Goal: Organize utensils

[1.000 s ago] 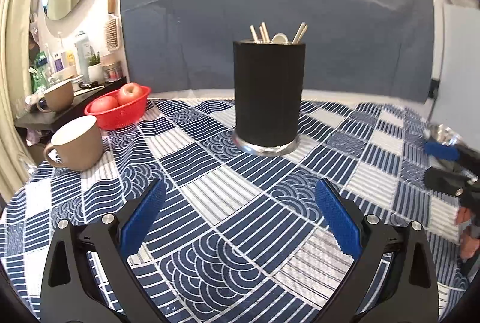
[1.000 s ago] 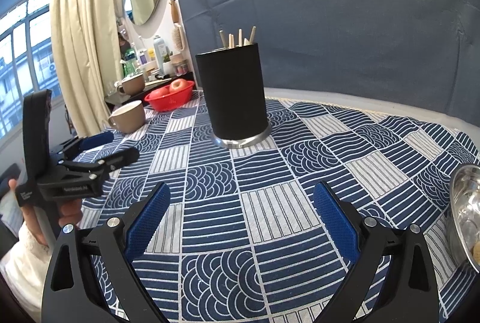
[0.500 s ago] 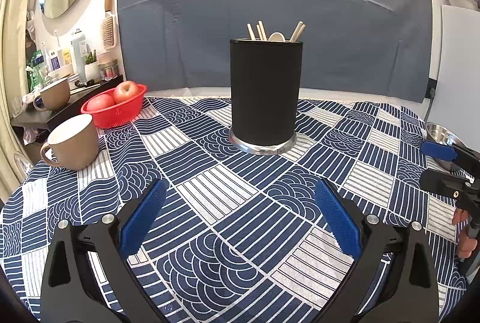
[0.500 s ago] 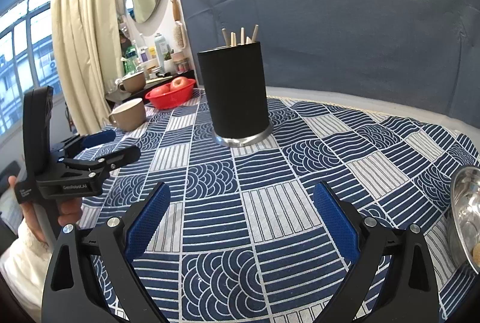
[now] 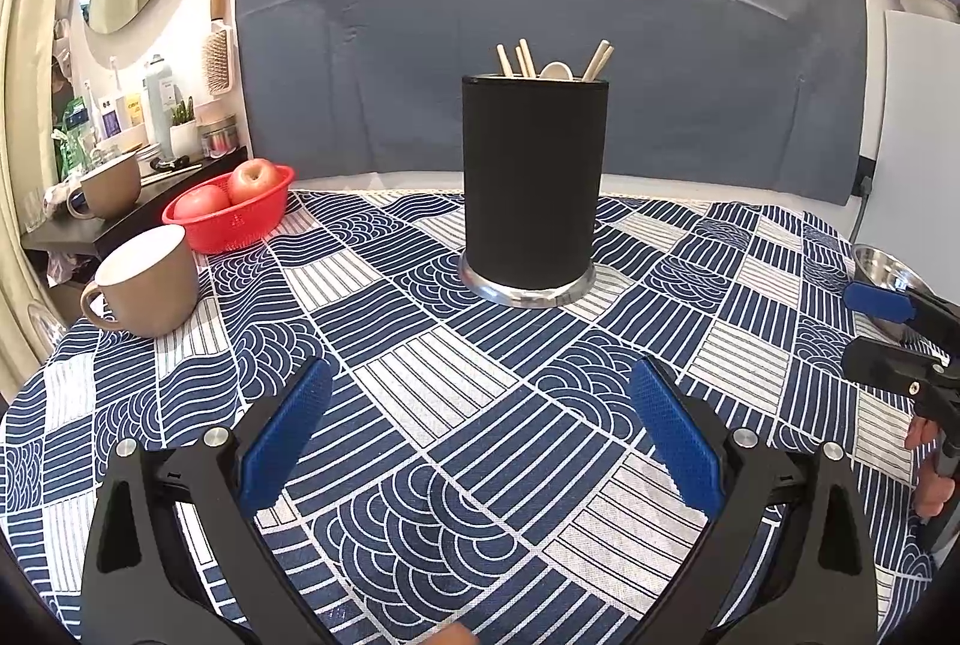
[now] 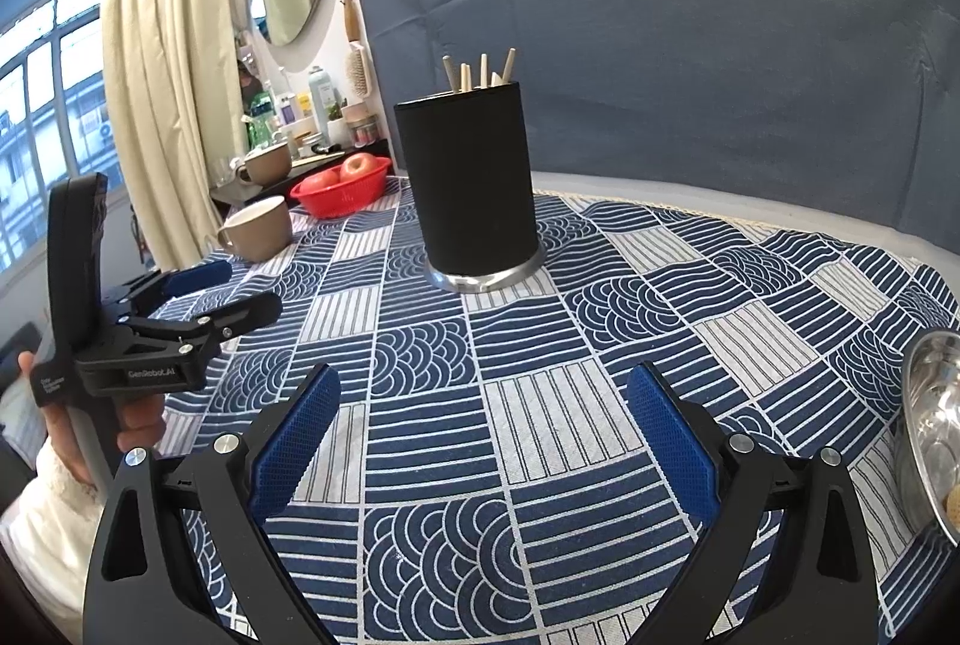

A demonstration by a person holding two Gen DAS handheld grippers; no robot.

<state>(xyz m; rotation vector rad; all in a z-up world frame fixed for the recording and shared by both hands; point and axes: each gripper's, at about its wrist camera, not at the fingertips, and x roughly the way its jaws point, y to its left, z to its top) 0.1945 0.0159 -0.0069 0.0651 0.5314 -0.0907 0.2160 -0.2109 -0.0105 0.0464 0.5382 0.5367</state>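
A tall black utensil holder (image 5: 533,183) with a metal base stands upright mid-table; it also shows in the right wrist view (image 6: 471,183). Wooden chopsticks (image 5: 522,58) and a pale spoon (image 5: 556,71) stick out of its top. My left gripper (image 5: 477,432) is open and empty, low over the cloth in front of the holder. My right gripper (image 6: 480,432) is open and empty, nearer the table's right side. Each gripper shows in the other's view, the right one (image 5: 864,327) and the left one (image 6: 234,291).
A beige mug (image 5: 147,282) and a red basket of apples (image 5: 231,210) stand at the left. A steel bowl (image 6: 933,435) sits at the right edge. A blue patterned tablecloth (image 5: 420,393) covers the table; a grey backdrop hangs behind it.
Both grippers have drifted slightly; the left view has risen and levelled a little. Jaws stay open and nothing on the table has moved.
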